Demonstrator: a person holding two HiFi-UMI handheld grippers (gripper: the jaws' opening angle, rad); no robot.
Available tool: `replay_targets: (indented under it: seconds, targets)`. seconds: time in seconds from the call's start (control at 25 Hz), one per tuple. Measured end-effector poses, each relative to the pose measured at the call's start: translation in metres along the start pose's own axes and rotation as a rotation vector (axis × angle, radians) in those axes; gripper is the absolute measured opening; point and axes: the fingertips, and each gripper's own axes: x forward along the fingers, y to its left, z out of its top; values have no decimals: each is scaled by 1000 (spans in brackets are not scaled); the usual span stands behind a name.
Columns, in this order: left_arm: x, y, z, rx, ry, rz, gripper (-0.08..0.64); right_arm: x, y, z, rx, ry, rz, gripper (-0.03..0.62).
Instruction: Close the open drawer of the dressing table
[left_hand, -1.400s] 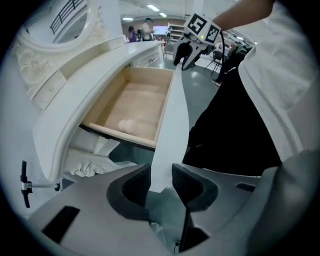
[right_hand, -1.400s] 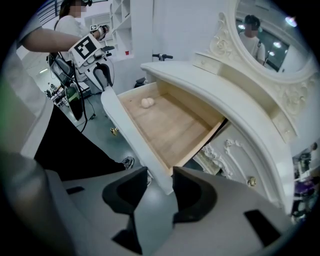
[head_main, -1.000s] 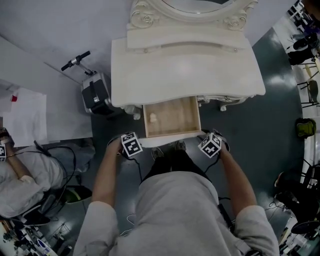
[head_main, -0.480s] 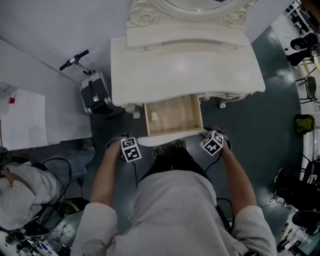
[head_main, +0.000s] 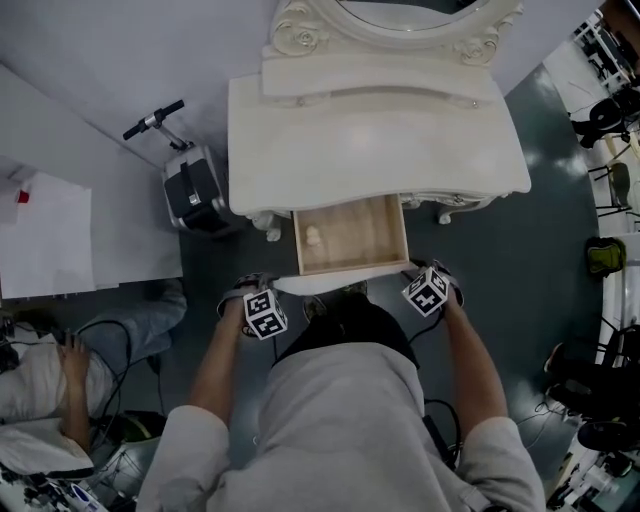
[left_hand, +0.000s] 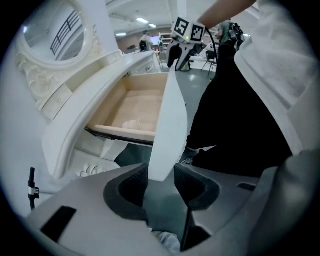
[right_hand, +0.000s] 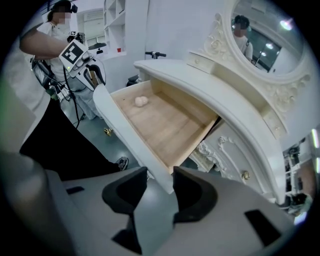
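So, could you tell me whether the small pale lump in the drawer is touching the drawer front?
Apart. The head view shows bare wood between the lump and the drawer front.

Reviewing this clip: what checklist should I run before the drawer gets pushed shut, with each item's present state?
1. Drawer open, ready to push: ok.
2. Left tool astride drawer front; its jaws have just been opening, front between them: ok.
3. Right tool astride the front's other end: ok.
4. Right tool pressing the front: cannot tell.
5. Small pale object lies low inside drawer, below its rim: ok.
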Motion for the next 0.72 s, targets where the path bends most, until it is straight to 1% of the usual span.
replay_targets:
  seconds: [0.08, 0.24, 0.48, 0.72]
  targets:
    - [1, 0, 0, -17, 3, 4, 161, -1, -1, 0, -4, 0, -3, 167]
    - [-1, 1, 3, -49, 21, -15, 161, -1, -3, -1, -19, 2, 13, 167]
    - [-2, 16, 3, -127, 25, 14, 169, 3, -13, 8, -40, -12, 10, 167]
    - [1, 30, 4, -143, 58, 11, 169, 6, -22, 18, -49, -16, 11, 167]
